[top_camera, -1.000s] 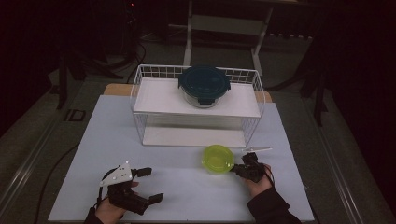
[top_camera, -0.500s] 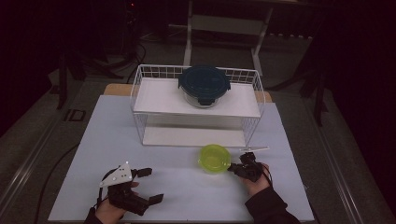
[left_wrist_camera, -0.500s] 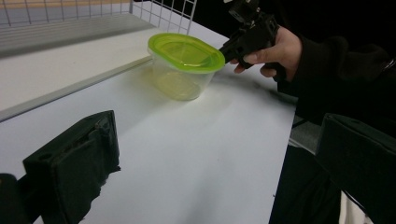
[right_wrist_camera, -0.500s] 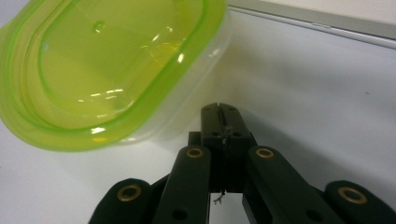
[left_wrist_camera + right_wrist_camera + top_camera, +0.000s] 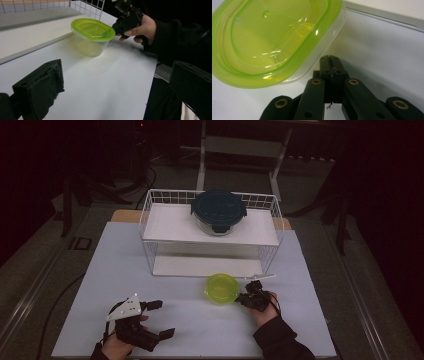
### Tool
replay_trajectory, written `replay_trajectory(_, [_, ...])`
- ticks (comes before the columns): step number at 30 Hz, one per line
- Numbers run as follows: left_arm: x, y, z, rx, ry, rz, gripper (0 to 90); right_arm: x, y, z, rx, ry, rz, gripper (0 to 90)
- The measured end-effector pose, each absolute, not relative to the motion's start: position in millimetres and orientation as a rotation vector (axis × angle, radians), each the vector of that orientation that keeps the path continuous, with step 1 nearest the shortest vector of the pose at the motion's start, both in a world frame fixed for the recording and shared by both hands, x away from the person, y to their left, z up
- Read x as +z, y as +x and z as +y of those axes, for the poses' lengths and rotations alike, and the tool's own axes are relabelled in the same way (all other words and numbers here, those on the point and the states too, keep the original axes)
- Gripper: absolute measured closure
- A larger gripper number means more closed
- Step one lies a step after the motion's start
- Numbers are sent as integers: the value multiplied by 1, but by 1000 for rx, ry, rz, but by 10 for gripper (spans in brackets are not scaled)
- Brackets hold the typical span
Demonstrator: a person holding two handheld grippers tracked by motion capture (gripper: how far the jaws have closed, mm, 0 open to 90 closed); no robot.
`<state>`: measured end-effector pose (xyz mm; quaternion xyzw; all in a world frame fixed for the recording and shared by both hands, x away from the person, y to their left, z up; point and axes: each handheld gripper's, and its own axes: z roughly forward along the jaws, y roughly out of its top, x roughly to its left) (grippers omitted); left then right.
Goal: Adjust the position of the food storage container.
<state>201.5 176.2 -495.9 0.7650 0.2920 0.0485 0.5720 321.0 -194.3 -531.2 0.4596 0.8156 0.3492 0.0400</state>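
Right gripper (image 5: 329,60), jaws clenched empty, apparently touches the green-lidded container (image 5: 272,42); nudging should be kept low. Left gripper (image 5: 150,320) is held released.

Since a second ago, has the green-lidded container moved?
Yes. The green-lidded container has slid leftward along the front of the white wire rack, and sits more under the rack's middle. The shut right gripper is at its right side.

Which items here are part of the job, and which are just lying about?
In the job:
- green-lidded tub
- right gripper, jaws shut, at the tub's rim

Lying about:
- dark-lidded glass container
- wire rack
- left gripper, open
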Motion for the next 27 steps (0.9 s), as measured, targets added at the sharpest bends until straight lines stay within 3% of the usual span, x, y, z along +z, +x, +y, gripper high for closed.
replay_trajectory(12, [-496,201,176,108,1795,683,0,-532,323,-168,1087,1365,2537,900])
replay_trajectory(27, [-498,200,174,103,1802,681,0,-527,329,-165,1124,1371,2514,899])
